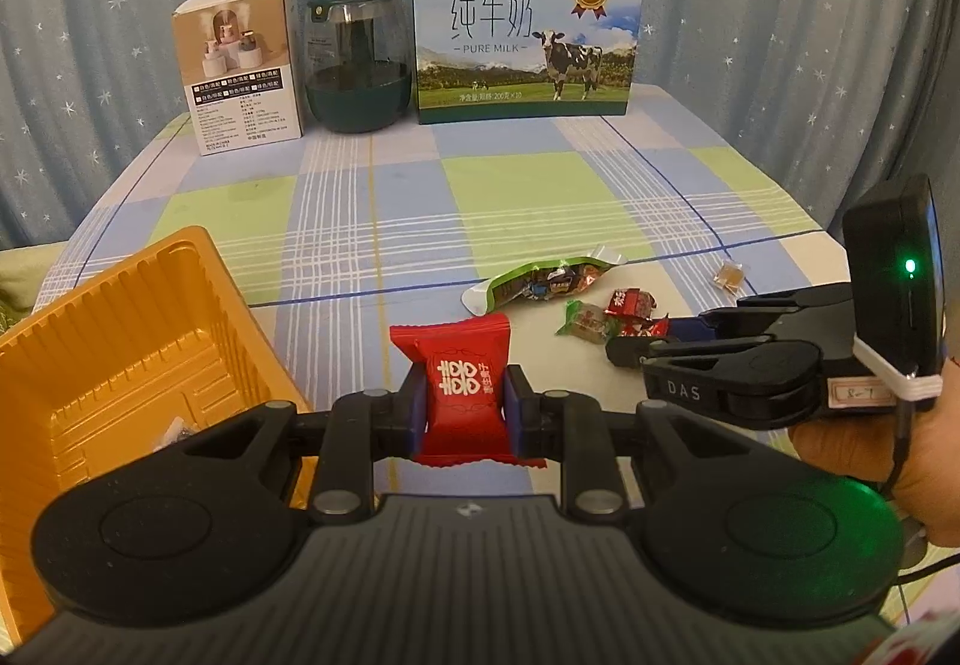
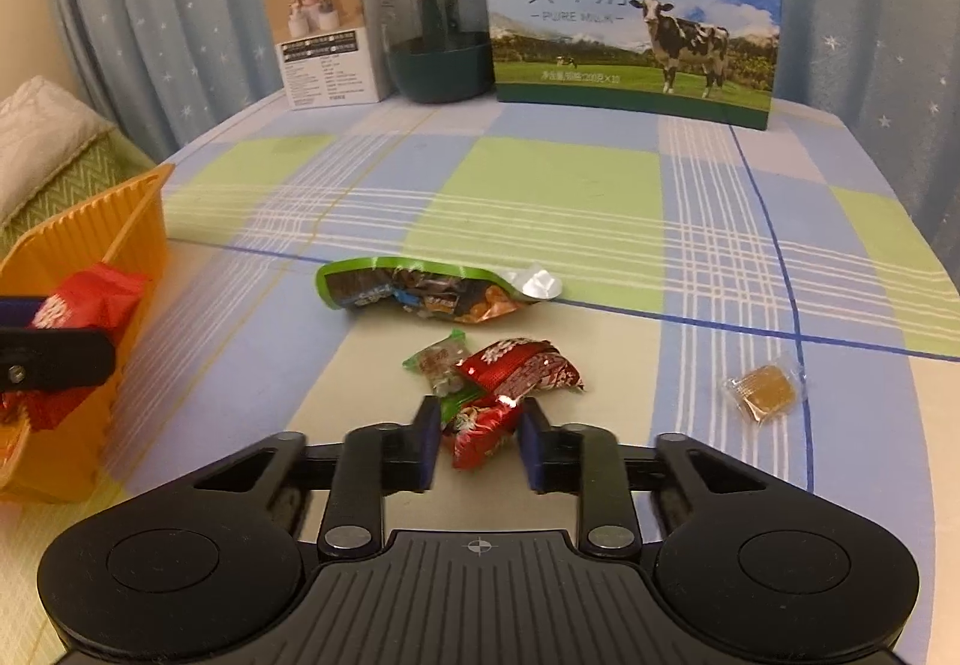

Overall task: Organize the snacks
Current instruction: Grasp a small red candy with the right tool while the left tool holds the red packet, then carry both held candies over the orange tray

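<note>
Snacks lie in a loose cluster on the table (image 2: 540,197), which is covered by a blue, green and white checked cloth. At far left stands an orange ribbed plastic tray (image 1: 120,341), with a small wrapped item, unclear in detail, on its floor. Just right of the tray, the left claw (image 1: 465,407) is clenched on a red square foil packet with white characters (image 1: 459,383), held clear of the table. Further right lies a green-edged open snack pouch with a silver torn end (image 2: 420,290), and nearer the camera a green-wrapped candy (image 2: 435,359) touches a red patterned wrapper (image 2: 519,368). The right claw (image 2: 477,446) sits low at this cluster, its pads on either side of a small red foil candy (image 2: 480,428); the right wrist view shows narrow gaps at both pads, so a firm grip cannot be confirmed. A small clear-wrapped amber square sweet (image 2: 765,392) lies well apart at right. Along the far edge stand a white product carton (image 1: 240,77), a dark green clear-walled jar (image 1: 357,59) and a blue milk box showing a cow (image 1: 522,41).
</note>
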{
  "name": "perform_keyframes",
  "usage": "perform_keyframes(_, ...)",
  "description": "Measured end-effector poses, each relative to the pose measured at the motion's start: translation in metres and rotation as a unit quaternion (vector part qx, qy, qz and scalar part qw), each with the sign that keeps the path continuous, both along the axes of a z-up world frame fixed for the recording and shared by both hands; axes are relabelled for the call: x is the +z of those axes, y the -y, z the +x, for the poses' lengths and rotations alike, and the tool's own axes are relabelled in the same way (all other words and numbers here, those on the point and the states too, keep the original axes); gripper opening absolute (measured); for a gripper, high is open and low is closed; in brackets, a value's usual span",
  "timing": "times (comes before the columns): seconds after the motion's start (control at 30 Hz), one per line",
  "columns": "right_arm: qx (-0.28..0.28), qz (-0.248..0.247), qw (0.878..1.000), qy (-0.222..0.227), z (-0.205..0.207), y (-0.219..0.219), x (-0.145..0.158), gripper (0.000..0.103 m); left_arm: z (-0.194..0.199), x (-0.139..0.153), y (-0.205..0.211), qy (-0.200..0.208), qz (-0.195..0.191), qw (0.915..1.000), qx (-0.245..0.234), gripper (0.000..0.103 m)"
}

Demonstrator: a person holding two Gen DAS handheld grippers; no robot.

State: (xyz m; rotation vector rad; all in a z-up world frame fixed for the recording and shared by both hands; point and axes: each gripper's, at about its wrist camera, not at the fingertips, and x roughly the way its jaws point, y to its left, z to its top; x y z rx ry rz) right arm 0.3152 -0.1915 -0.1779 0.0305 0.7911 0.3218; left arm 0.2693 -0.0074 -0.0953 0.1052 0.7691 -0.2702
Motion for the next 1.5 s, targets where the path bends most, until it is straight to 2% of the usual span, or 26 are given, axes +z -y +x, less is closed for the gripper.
perform_keyframes(0.17,-0.005,-0.001,1.000,-0.008,-0.004,0.005,0.000,0.024,-0.001,-0.001,0.005,0.000,0.002,1.0000,-0.008,0.023)
perform_keyframes(0.27,-0.012,-0.005,1.000,-0.014,-0.006,0.007,0.001,0.019,-0.002,-0.003,0.008,-0.002,0.004,0.9999,-0.011,0.023)
perform_keyframes(0.5,-0.002,-0.016,1.000,-0.016,-0.018,0.007,0.002,0.020,-0.001,-0.006,0.010,-0.006,0.008,0.9998,-0.015,0.023)
perform_keyframes(0.7,0.019,-0.042,0.999,-0.005,-0.030,0.002,0.000,0.027,-0.002,-0.006,0.008,-0.006,0.006,0.9998,-0.016,0.023)
perform_keyframes(0.87,0.023,-0.049,0.998,-0.012,-0.030,0.003,0.001,0.028,-0.003,-0.005,0.008,-0.004,0.004,0.9998,-0.017,0.023)
perform_keyframes(0.9,0.019,-0.048,0.999,-0.015,-0.030,0.003,0.001,0.026,-0.003,-0.005,0.008,-0.003,0.004,0.9998,-0.018,0.023)
perform_keyframes(0.93,0.013,-0.049,0.999,-0.018,-0.029,0.004,0.002,0.017,-0.003,-0.004,0.009,-0.003,0.004,0.9998,-0.018,0.023)
perform_keyframes(1.0,0.004,-0.040,0.999,-0.020,-0.029,0.006,0.005,0.017,-0.004,-0.003,0.009,-0.001,0.004,0.9998,-0.019,0.023)
perform_keyframes(1.33,-0.045,-0.012,0.998,0.034,-0.051,0.006,0.057,0.017,-0.011,0.006,0.004,0.004,-0.026,0.9996,-0.013,0.023)
perform_keyframes(1.5,-0.073,0.017,0.996,0.047,-0.062,0.009,0.076,0.017,-0.021,0.013,0.004,0.017,-0.036,0.9992,-0.011,0.023)
